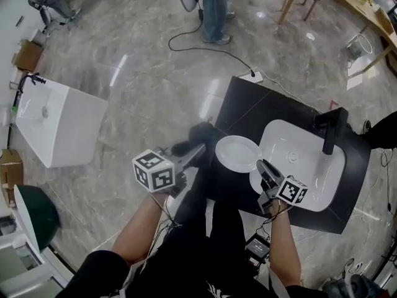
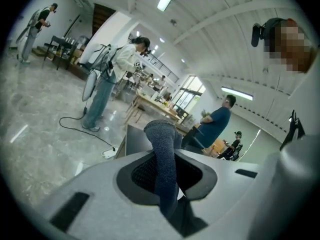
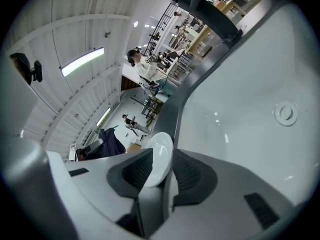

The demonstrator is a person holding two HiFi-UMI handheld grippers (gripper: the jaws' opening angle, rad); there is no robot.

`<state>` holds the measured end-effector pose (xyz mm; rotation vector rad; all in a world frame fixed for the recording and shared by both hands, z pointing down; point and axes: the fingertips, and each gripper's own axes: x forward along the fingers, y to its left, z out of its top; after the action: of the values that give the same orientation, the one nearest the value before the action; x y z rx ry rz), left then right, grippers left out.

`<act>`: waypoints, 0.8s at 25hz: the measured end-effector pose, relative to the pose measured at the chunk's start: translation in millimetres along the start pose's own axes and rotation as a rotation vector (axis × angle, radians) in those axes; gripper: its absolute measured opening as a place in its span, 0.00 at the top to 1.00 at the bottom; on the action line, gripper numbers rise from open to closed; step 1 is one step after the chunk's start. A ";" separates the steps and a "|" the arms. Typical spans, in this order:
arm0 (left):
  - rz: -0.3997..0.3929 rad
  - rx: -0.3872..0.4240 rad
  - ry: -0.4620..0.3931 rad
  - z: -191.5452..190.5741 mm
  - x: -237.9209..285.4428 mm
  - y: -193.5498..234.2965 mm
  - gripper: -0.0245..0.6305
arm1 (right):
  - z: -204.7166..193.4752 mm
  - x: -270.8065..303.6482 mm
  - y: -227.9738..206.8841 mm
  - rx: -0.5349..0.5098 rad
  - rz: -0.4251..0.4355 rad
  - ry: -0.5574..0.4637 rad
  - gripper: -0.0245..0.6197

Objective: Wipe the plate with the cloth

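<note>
Plate (image 1: pixel 237 153) sits at the near left of the desk (image 1: pixel 248 107), just left of the sink (image 1: pixel 307 166), and looks lifted clear. My right tongs (image 1: pixel 264 167) are clamped on its near right rim, which leaves the face free for wiping. Cloth (image 1: pixel 200 135) is pinched in my left tongs (image 1: pixel 197 151), a dark fold standing past the tips to serve as the pad. It's just left of the plate; I can't tell if they touch. I judge wiping is about to start.
</note>
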<state>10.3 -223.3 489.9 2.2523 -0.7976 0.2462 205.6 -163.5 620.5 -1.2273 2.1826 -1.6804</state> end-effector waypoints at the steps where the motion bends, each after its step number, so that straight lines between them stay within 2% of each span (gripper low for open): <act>1: -0.008 -0.001 0.000 -1.1 -2.1 -7.2 0.87 | -2.6 -4.1 -2.9 -0.004 -0.001 0.001 0.81; 5: -0.036 0.013 0.036 -12.2 -17.2 -39.6 0.87 | -8.0 -18.0 1.5 -0.029 -0.013 -0.006 0.81; 7: -0.056 0.025 0.032 -15.7 -27.5 -56.5 0.87 | -7.0 -27.8 -4.9 -0.069 -0.067 -0.027 0.82; 9: -0.094 0.028 -0.008 -14.4 -35.9 -72.1 0.87 | 2.6 -44.0 -8.4 -0.102 -0.106 -0.089 0.90; 12: -0.161 0.026 -0.128 0.4 -53.6 -93.6 0.87 | 26.3 -71.3 16.3 -0.177 -0.100 -0.193 0.93; 14: -0.208 0.013 -0.216 9.3 -75.9 -111.5 0.87 | 29.9 -92.3 54.8 -0.259 -0.037 -0.229 0.95; 16: -0.247 0.033 -0.269 12.9 -100.5 -128.7 0.87 | 23.7 -111.7 112.1 -0.359 0.075 -0.253 0.95; 18: -0.278 0.094 -0.275 12.9 -122.2 -143.8 0.87 | 15.2 -131.3 178.8 -0.450 0.185 -0.298 0.95; 20: -0.325 0.164 -0.261 10.6 -141.3 -160.6 0.87 | 5.1 -152.2 240.6 -0.547 0.240 -0.357 0.95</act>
<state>-3.9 -76.1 335.0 2.5620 -0.5426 -0.1439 184.8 -55.0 358.0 -1.1856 2.4958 -0.7239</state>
